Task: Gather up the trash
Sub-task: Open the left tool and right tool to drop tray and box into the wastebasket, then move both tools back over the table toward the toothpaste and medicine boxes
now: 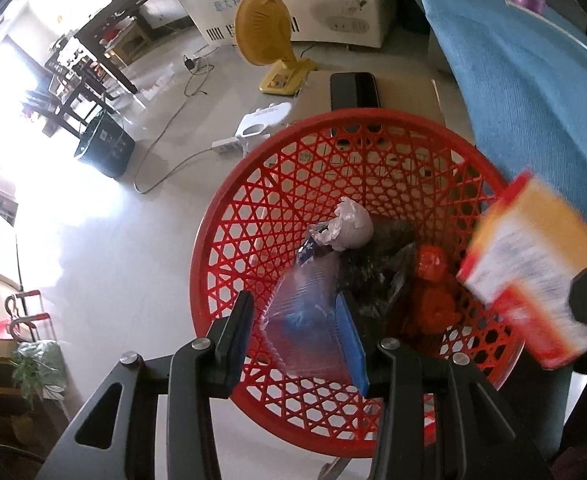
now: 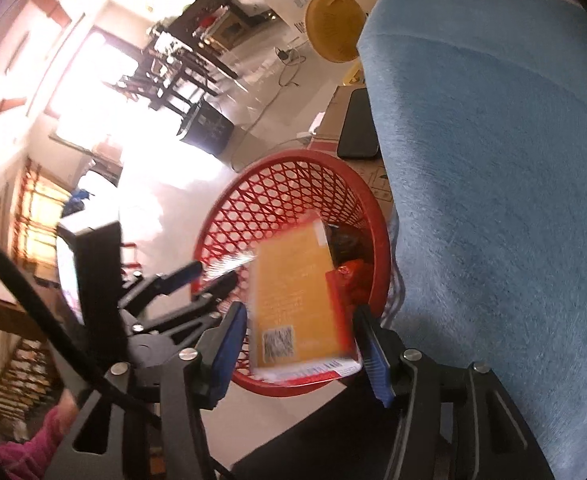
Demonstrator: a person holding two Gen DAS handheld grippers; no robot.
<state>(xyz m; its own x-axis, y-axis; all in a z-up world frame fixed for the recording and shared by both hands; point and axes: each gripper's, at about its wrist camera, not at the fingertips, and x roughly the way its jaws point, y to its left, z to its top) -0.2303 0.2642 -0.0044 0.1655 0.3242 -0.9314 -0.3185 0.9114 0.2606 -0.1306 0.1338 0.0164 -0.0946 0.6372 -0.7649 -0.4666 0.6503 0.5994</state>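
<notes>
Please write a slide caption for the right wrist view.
Right gripper brings an orange box over the red basket.

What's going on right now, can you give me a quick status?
Both grippers over the red plastic lattice basket. Left gripper around a clear plastic wrapper. Yellow-and-red cardboard box between right gripper pads, grip unclear. Basket mouth unobstructed.

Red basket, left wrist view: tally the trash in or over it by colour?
White/grey: 1, crumpled wad
Clear with blue: 1, plastic wrapper, between the left hand-held gripper fingers
Red: 1, crumpled item
Black: 1, film or bag
Yellow and red: 1, box over the red basket
Total: 5
</notes>
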